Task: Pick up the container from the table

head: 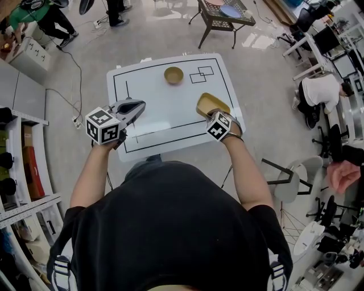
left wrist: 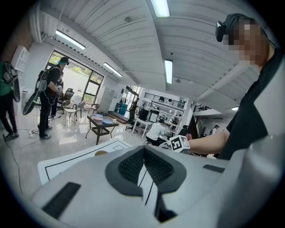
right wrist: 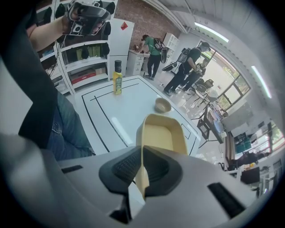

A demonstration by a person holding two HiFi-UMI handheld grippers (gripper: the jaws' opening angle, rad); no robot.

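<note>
The container (head: 211,104) is a shallow, yellow-tan rectangular tray at the front right of the white table (head: 153,113). In the right gripper view the container (right wrist: 163,133) stretches away from me. My right gripper (right wrist: 141,167) is shut on its near wall, one pad inside and one outside. From the head view this right gripper (head: 217,115) points steeply down at the tray's near end. I cannot tell whether the tray still touches the table. My left gripper (head: 132,109) hovers over the table's left side, shut and holding nothing, as the left gripper (left wrist: 144,165) view confirms.
A round tan bowl (head: 173,75) sits at the table's far middle. A yellow bottle (right wrist: 117,77) stands near the left side. A dark metal side table (head: 224,17) stands beyond. Shelves (head: 25,153) line the left, and people stand and sit around the room.
</note>
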